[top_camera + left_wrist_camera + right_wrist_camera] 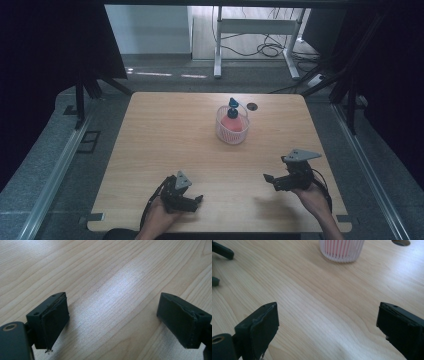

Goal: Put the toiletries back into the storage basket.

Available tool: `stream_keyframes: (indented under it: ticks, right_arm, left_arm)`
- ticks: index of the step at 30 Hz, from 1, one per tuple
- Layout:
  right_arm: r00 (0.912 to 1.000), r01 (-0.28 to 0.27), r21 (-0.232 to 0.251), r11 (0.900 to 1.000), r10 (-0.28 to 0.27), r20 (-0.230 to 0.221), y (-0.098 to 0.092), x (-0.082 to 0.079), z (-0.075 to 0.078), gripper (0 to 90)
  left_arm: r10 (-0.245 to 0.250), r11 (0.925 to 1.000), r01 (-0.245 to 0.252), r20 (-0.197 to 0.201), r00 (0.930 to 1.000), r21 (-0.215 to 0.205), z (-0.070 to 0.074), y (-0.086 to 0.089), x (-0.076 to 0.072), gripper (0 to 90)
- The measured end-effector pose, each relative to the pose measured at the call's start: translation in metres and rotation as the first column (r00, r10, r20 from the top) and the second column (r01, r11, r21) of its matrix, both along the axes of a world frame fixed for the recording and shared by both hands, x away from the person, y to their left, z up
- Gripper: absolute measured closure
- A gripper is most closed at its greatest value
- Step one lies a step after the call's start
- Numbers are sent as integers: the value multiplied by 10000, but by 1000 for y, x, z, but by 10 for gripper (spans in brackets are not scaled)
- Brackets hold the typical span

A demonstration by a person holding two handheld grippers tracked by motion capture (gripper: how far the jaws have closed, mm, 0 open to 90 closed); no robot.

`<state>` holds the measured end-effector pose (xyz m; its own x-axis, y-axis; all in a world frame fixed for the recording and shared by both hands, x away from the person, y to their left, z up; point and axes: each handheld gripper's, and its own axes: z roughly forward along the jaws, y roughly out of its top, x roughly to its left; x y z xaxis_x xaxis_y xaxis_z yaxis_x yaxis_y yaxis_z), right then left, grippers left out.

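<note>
A white slatted basket (232, 127) stands upright at the back middle of the wooden table (165, 135). Inside it sits a red bottle (233, 123) with a blue pump top (233, 104). The basket's lower wall (342, 250) appears at the top of the right gripper view. My left gripper (199, 200) rests low near the front edge, left of centre, open, with bare wood between its pads (53, 320). My right gripper (267, 178) is held at the front right, open and empty, pointing left toward the table's middle; its jaws stand wide apart.
A round cable hole (252, 106) lies in the tabletop just right of the basket. Dark frame legs stand beside the table on both sides. A white desk frame (255, 30) and cables are on the floor behind.
</note>
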<state>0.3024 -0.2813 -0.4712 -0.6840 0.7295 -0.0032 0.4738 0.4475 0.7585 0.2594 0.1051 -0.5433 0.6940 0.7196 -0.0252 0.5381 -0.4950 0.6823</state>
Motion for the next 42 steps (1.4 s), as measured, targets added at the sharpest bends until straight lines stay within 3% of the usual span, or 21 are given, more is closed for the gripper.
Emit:
stream_keyframes:
  ticks: [14,42]
  right_arm:
    - [9988,476,-300,9984,-478,-60,-17,-16,-18,9]
    - [9926,1145,-275,9930,-1155,-374,-47,-37,-45,7]
  left_arm:
    - [78,10000,-78,-5,10000,-55,0,-1,0,103]
    - [80,10000,-80,5,10000,-44,0,-1,0,103]
